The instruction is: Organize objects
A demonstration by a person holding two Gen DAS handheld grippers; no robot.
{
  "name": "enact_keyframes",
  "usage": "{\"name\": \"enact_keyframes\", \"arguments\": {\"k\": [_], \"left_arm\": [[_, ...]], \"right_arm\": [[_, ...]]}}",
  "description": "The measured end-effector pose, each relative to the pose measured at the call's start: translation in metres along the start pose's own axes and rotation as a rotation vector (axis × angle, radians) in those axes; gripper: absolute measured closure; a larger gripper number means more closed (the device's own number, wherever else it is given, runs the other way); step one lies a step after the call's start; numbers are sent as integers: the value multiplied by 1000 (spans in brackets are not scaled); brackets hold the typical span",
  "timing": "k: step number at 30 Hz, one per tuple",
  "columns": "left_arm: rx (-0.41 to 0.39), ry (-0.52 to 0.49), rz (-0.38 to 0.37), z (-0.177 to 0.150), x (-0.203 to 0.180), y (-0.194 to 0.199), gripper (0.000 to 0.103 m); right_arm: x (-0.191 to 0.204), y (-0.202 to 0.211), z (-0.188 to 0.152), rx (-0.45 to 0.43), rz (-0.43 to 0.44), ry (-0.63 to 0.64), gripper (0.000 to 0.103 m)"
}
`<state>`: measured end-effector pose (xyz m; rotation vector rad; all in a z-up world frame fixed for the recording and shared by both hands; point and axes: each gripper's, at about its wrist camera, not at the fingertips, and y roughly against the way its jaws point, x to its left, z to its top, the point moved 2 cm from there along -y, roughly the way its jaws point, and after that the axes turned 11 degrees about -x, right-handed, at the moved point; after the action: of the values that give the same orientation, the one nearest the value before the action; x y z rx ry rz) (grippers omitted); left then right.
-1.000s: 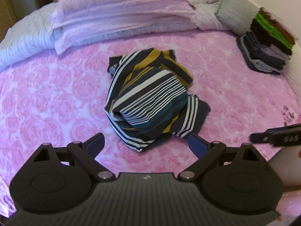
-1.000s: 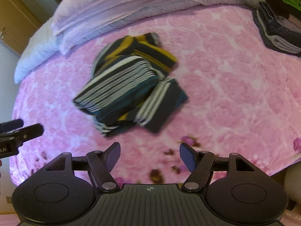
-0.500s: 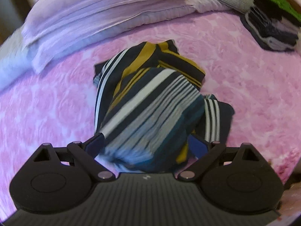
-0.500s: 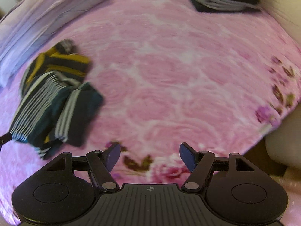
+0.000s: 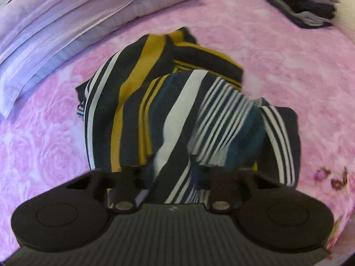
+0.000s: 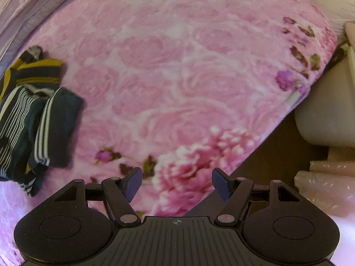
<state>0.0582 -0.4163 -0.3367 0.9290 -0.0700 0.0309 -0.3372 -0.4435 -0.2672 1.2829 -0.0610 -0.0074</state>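
While a stack of folded clothes (image 5: 310, 6) already sits at the bed's (image 5: 277, 51) far corner, the striped garment (image 5: 177, 115) lies crumpled mid-bed, so sorting looks only partly done. The left hand-held gripper (image 5: 170, 177) has just been closing, and its jaws now pinch the garment's near edge. The right hand-held gripper (image 6: 176, 184) hangs wide apart and empty over bare bedspread; folding and stacking remain.

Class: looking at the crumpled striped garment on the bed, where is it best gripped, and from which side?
Grip the near bunched edge of the striped garment, coming down from above on the side nearest the left gripper. There the cloth humps into a thick fold that stands off the pink bedspread. The left jaws have just been closing on that fold.
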Motion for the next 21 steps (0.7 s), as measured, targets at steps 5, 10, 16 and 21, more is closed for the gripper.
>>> {"name": "enact_keyframes", "arguments": {"k": [5,10,16,21], "left_arm": [[-91,146,-20,-30,34,66,87],[-38,357,141,-117,108,157,88],[227,551,362,-221,170,193,89],[117,472,331,-177,160,197,53]], "right_arm": [[55,0,3,-19,43,74,36],[106,-2,4,-29,78,149,36],[156,-12,-11,-5,117,242,36],[169,-13,-18,-2,122,278,36]]}}
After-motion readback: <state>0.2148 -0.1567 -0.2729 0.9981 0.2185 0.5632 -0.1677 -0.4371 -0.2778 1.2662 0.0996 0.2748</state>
